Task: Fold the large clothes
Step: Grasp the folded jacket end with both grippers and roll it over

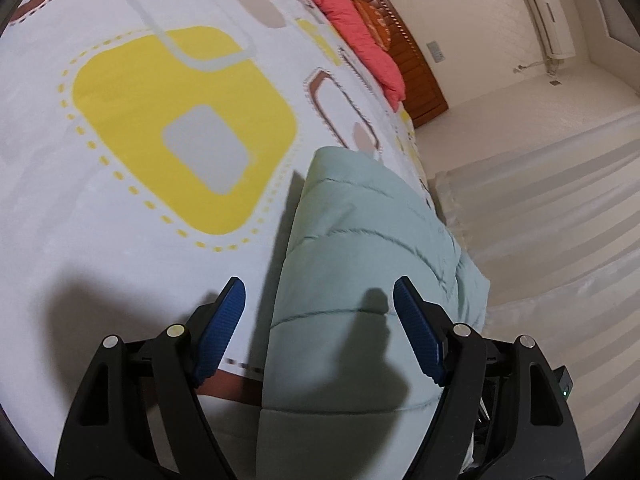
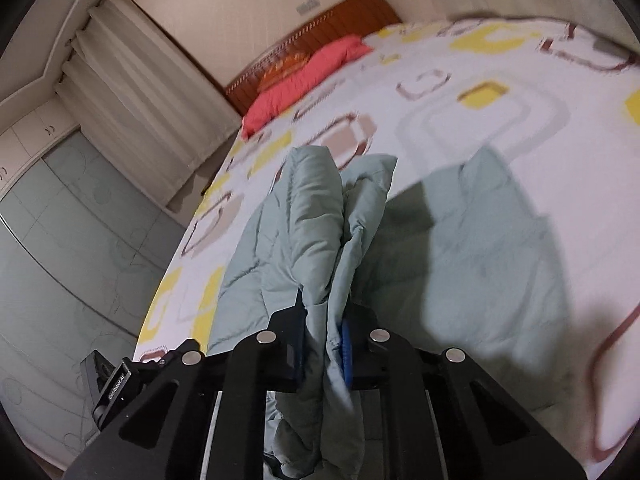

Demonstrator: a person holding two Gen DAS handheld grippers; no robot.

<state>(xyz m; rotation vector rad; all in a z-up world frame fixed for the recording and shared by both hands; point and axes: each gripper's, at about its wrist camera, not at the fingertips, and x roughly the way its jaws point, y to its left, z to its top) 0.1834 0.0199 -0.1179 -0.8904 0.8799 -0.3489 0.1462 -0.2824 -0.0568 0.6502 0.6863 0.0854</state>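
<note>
pale green quilted garment point(image 2: 304, 216) pinched in the right tongs point(image 2: 324, 340), its folded part under the wide, empty left tongs point(image 1: 320, 332)

You have a wide bed point(image 1: 120, 240) under you, its white cover printed with yellow, brown and grey rounded squares; a pale green quilted garment point(image 1: 360, 240) lies on it near the side edge, by the curtain; part rests flat on the cover, part is bunched and raised off it; at the far end a pink pillow point(image 1: 360, 28) sits against the wooden headboard point(image 1: 420, 64).
</note>
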